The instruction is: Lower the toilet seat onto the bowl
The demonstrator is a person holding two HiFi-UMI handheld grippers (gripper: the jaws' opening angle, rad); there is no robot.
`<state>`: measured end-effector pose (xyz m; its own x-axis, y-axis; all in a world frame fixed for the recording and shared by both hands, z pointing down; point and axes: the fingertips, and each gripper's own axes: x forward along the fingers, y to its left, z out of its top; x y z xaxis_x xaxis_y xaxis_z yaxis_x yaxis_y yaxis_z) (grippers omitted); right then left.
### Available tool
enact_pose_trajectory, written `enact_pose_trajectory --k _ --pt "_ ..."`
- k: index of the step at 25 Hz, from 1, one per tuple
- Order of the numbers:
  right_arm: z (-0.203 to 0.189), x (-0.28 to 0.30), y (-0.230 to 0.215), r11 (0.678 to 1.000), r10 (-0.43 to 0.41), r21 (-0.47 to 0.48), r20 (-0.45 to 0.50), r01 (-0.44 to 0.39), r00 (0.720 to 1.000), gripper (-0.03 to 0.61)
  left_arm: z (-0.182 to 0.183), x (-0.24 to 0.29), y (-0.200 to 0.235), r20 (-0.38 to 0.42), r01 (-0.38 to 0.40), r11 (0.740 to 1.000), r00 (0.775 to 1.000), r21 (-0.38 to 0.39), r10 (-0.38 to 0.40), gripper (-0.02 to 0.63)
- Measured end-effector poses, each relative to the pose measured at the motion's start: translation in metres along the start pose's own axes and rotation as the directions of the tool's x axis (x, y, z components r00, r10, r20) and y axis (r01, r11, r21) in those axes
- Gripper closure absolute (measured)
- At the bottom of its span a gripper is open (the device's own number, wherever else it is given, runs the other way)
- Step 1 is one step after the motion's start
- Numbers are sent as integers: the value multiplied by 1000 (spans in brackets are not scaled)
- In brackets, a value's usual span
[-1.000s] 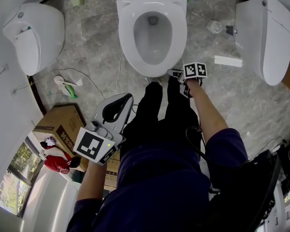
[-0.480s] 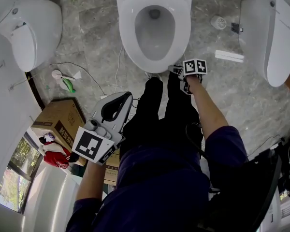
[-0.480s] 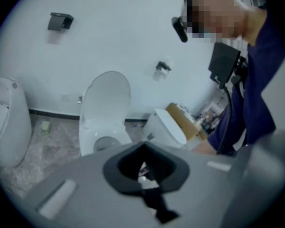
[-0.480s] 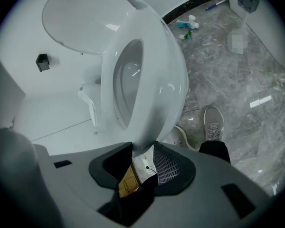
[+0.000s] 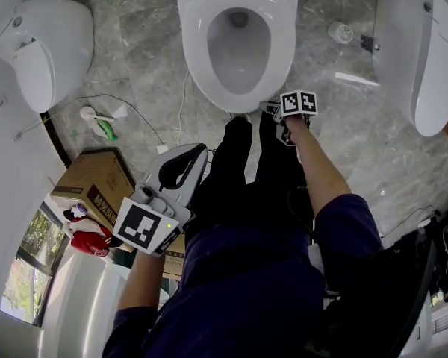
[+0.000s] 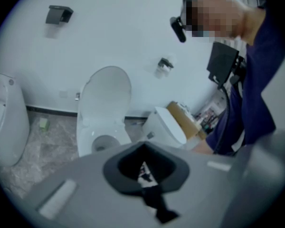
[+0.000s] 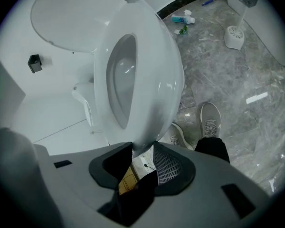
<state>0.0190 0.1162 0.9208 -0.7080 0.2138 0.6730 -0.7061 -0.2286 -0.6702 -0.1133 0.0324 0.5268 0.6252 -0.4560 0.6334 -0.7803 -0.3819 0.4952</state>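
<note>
- The person's legs [image 5: 246, 177], in black, stand right before the middle toilet [image 5: 239, 121], between the two grippers.
- A white toilet stands at the left [image 5: 41, 47] and another at the right [image 5: 418, 58], both well apart from it.
- The seat [image 5: 285, 51] lies down over the bowl, with the lid upright behind.
- A cardboard box [image 5: 97, 189] sits near the left gripper.
- The right gripper [image 5: 273, 110] is clenched on the seat's front edge.
- The left gripper [image 5: 200, 151] has its jaws together, empty, beside the thigh.
- A brush holder [image 5: 342, 32] stands on the floor, right of the bowl.
</note>
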Motion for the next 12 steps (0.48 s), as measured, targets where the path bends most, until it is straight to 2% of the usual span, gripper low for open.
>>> enact_pose_trajectory --k 12 --pt "4 10 -11 998 -40 39 -51 42 998 451 3 16 7 -28 4 1000 1000 -1 -4 612"
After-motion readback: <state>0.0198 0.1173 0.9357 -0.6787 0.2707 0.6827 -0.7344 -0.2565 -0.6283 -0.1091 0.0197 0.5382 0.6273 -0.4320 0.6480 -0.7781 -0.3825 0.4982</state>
